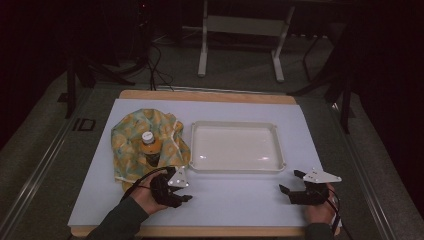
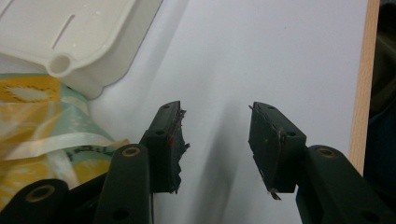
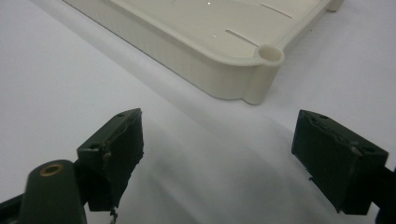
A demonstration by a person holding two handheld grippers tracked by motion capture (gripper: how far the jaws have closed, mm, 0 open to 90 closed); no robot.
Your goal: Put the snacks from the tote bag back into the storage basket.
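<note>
A small bottle (image 1: 149,147) with a white cap and orange drink stands on a crumpled yellow and green patterned cloth (image 1: 131,137) at the left of the white mat. The cloth (image 2: 32,126) lies beside my left jaws. A cream plastic tray (image 1: 235,167) sits in the middle, nothing in it. Its corner (image 2: 70,70) is close ahead of my left gripper (image 1: 186,198), which rests open on the mat just below the cloth. My right gripper (image 1: 291,182) is open near the front right, with the tray's corner (image 3: 261,70) ahead. Both hold nothing.
The white mat (image 1: 240,205) covers a wooden table, whose front edge (image 2: 362,93) runs close to my left gripper. Beyond the table stand a white table frame (image 1: 240,35) and dark stands on grey carpet.
</note>
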